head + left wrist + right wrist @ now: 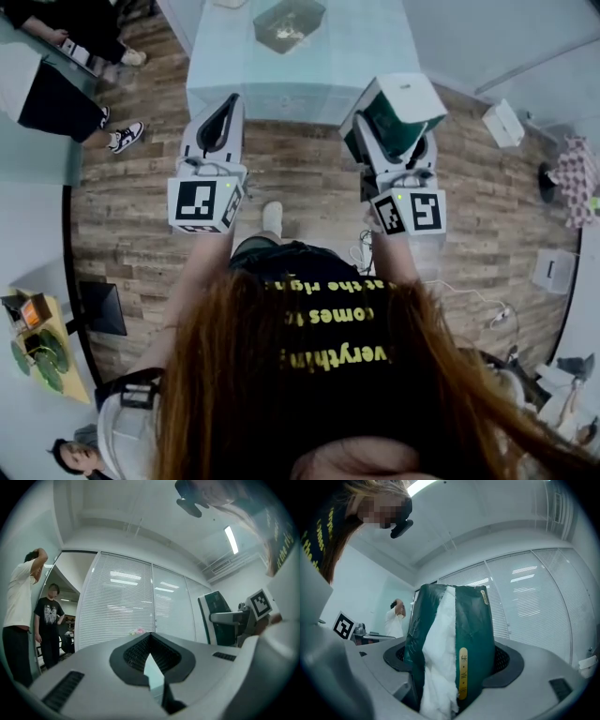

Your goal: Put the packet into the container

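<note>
My right gripper is shut on a dark green and white packet, held up in the air over the wooden floor, short of the table. In the right gripper view the packet stands upright between the jaws and fills the middle. The left gripper is level with it to the left, shut with nothing in it; its black pads meet in a point. A clear container with something small inside sits on the pale blue table ahead. The left gripper view catches the packet at its right.
Two people stand at the left, one in black and one in white. White boxes and cables lie on the floor at the right. A wall of blinds is behind.
</note>
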Demonstrator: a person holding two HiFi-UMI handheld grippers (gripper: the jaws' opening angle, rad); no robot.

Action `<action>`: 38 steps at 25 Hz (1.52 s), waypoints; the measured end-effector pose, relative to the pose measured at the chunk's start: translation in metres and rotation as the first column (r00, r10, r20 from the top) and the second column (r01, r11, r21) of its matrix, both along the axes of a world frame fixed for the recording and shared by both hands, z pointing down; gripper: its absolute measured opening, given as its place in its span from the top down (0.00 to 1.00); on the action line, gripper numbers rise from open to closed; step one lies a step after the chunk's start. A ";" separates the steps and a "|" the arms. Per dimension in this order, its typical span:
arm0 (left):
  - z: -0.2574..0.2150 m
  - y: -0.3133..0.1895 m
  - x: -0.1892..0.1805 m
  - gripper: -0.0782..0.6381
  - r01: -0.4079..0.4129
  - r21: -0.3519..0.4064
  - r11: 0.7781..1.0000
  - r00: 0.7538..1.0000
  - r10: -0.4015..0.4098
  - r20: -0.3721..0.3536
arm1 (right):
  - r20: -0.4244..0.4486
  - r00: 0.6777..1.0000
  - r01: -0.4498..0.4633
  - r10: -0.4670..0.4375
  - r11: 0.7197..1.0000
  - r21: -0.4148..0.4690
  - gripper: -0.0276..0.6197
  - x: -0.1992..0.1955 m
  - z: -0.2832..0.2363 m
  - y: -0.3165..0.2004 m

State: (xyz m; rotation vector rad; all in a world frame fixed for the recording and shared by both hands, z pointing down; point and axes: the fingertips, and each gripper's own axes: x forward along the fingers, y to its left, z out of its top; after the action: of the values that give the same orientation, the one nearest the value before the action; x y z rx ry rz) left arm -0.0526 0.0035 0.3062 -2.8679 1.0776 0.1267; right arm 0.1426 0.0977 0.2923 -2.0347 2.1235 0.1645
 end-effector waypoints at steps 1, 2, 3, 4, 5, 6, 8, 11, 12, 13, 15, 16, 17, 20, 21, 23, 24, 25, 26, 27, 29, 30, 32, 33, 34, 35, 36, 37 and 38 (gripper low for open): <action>-0.001 -0.008 0.002 0.89 -0.003 0.000 1.000 1.000 0.003 0.000 | -0.001 1.000 -0.001 0.001 1.000 0.000 0.34 0.001 0.000 -0.009; -0.001 -0.017 0.003 0.89 -0.006 0.004 1.000 1.000 0.006 -0.001 | -0.003 1.000 -0.002 0.002 1.000 0.000 0.34 0.001 -0.001 -0.017; -0.002 -0.026 0.005 0.89 -0.009 0.007 1.000 1.000 0.009 -0.002 | -0.004 1.000 -0.004 0.004 1.000 0.001 0.34 0.002 -0.002 -0.026; -0.003 -0.035 0.006 0.89 -0.012 0.009 1.000 1.000 0.012 -0.003 | -0.005 1.000 -0.005 0.005 1.000 0.002 0.34 0.002 -0.002 -0.035; -0.003 -0.044 0.006 0.89 -0.015 0.010 1.000 1.000 0.015 -0.002 | -0.005 1.000 -0.006 0.006 1.000 0.002 0.34 0.002 -0.003 -0.044; -0.003 -0.052 0.007 0.89 -0.019 0.009 1.000 1.000 0.019 0.000 | -0.004 1.000 -0.007 0.007 1.000 0.001 0.34 0.001 -0.003 -0.053; -0.001 -0.068 0.009 0.89 -0.027 0.002 1.000 1.000 0.027 0.003 | -0.004 1.000 -0.009 0.009 1.000 -0.006 0.34 0.002 -0.001 -0.069; 0.002 -0.090 0.009 0.89 -0.036 -0.006 0.999 0.999 0.036 0.002 | -0.005 1.000 -0.017 0.017 1.000 -0.015 0.34 0.002 0.002 -0.089; 0.004 -0.097 0.009 0.89 -0.040 -0.007 0.999 0.999 0.040 0.002 | -0.005 1.000 -0.021 0.021 1.000 -0.017 0.34 0.002 0.003 -0.095; 0.004 -0.104 0.010 0.89 -0.045 -0.009 0.999 0.999 0.045 0.002 | -0.005 1.000 -0.025 0.025 1.000 -0.018 0.34 0.002 0.004 -0.101; 0.006 -0.116 0.010 0.89 -0.051 -0.006 0.999 0.999 0.051 0.001 | -0.004 1.000 -0.031 0.031 0.999 -0.018 0.34 0.002 0.005 -0.111; 0.007 -0.121 0.011 0.89 -0.054 -0.006 0.999 0.999 0.054 0.002 | -0.003 0.999 -0.034 0.034 0.999 -0.019 0.34 0.003 0.005 -0.116; 0.007 -0.125 0.012 0.89 -0.057 -0.008 0.998 0.998 0.057 0.004 | -0.001 0.999 -0.037 0.037 0.999 -0.020 0.34 0.004 0.006 -0.120; 0.009 -0.136 0.014 0.89 -0.063 -0.018 0.998 0.998 0.064 0.010 | 0.002 0.999 -0.045 0.045 0.999 -0.027 0.34 0.007 0.008 -0.130; 0.010 -0.139 0.015 0.89 -0.064 -0.023 0.998 0.998 0.064 0.010 | 0.002 0.999 -0.046 0.047 0.998 -0.031 0.34 0.008 0.009 -0.133; 0.012 -0.145 0.016 0.89 -0.065 -0.028 0.997 0.998 0.065 0.010 | 0.003 0.999 -0.050 0.050 0.998 -0.039 0.34 0.009 0.011 -0.139; 0.013 -0.148 0.017 0.89 -0.066 -0.031 0.997 0.998 0.066 0.009 | 0.003 0.999 -0.053 0.053 0.998 -0.043 0.34 0.011 0.011 -0.142; 0.014 -0.151 0.018 0.89 -0.068 -0.036 0.997 0.998 0.068 0.009 | 0.004 0.998 -0.057 0.057 0.997 -0.045 0.34 0.013 0.012 -0.144; 0.015 -0.153 0.020 0.89 -0.069 -0.039 0.997 0.998 0.069 0.009 | 0.005 0.998 -0.061 0.062 0.997 -0.047 0.34 0.015 0.012 -0.147; 0.016 -0.156 0.021 0.89 -0.068 -0.041 0.997 0.998 0.069 0.009 | 0.006 0.998 -0.064 0.064 0.997 -0.049 0.34 0.017 0.012 -0.150; 0.016 -0.162 0.022 0.89 -0.064 -0.041 0.997 0.998 0.065 0.008 | 0.003 0.998 -0.063 0.063 0.997 -0.049 0.34 0.019 0.011 -0.156; 0.016 -0.164 0.023 0.89 -0.062 -0.041 0.997 0.998 0.062 0.006 | 0.001 0.998 -0.061 0.062 0.997 -0.049 0.34 0.020 0.011 -0.158; 0.016 -0.169 0.027 0.89 -0.055 -0.042 0.998 0.998 0.055 0.004 | 0.001 0.998 -0.057 0.057 0.997 -0.049 0.34 0.025 0.012 -0.164; 0.016 -0.172 0.029 0.89 -0.051 -0.042 0.998 0.999 0.051 0.004 | 0.002 0.999 -0.053 0.053 0.997 -0.050 0.34 0.028 0.012 -0.167; 0.016 -0.175 0.031 0.89 -0.046 -0.041 0.998 0.999 0.046 0.004 | 0.004 0.999 -0.049 0.049 0.998 -0.050 0.34 0.030 0.013 -0.172; 0.016 -0.179 0.033 0.89 -0.040 -0.039 0.998 0.999 0.041 0.004 | 0.005 0.999 -0.044 0.044 0.998 -0.050 0.34 0.033 0.013 -0.176; 0.016 -0.182 0.035 0.89 -0.035 -0.037 0.999 0.999 0.035 0.004 | 0.006 0.999 -0.038 0.039 0.998 -0.049 0.34 0.035 0.013 -0.181; 0.015 -0.185 0.037 0.89 -0.029 -0.037 0.999 1.000 0.029 0.004 | 0.007 0.999 -0.033 0.033 0.998 -0.048 0.34 0.038 0.013 -0.185; 0.014 -0.188 0.040 0.89 -0.024 -0.036 0.999 1.000 0.024 0.004 | 0.007 1.000 -0.027 0.027 0.999 -0.046 0.34 0.040 0.012 -0.190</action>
State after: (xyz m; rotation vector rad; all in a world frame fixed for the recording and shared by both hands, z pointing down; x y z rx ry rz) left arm -0.0131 -0.1843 0.3207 -2.9126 1.0558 0.1036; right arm 0.1831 -0.0919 0.3045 -2.0865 2.1148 0.1125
